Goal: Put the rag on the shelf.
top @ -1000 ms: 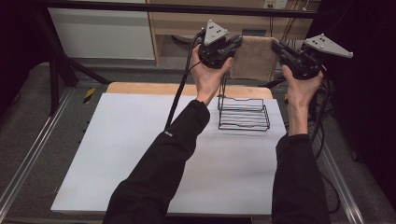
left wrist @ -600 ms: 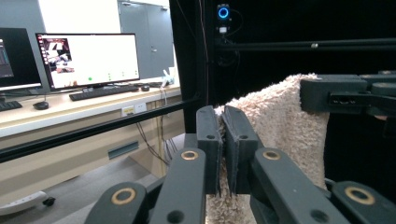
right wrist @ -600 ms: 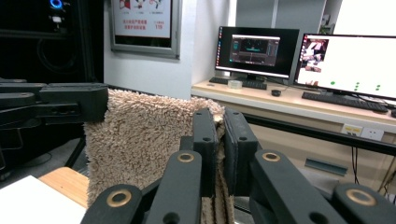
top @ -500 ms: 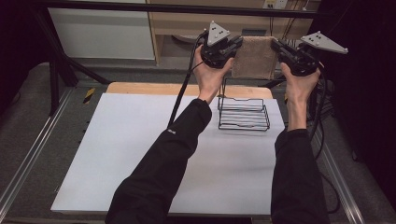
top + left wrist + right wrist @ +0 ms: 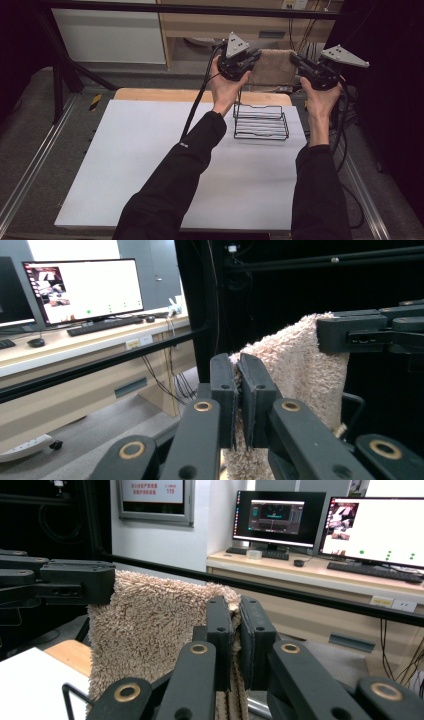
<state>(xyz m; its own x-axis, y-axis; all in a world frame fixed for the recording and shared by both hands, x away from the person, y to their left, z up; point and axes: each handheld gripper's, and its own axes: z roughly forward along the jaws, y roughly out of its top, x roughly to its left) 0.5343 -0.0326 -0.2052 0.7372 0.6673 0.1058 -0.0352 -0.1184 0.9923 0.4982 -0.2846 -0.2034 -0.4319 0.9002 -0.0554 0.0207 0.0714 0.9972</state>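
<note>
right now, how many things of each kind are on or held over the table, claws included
claws: 2, left claw and right claw, each shut on a top corner of the towel
beige towel: 1, held up between them
black wire rack: 1, standing on the white table sheet
total: 4

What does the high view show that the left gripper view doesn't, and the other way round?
High view alone: the black wire rack on the white table sheet, and both forearms reaching in. Left gripper view alone: a lit monitor and keyboard on a desk, plus how the left gripper pinches the cloth's edge. Both: the beige towel stretched between the left gripper and the right gripper.
</note>
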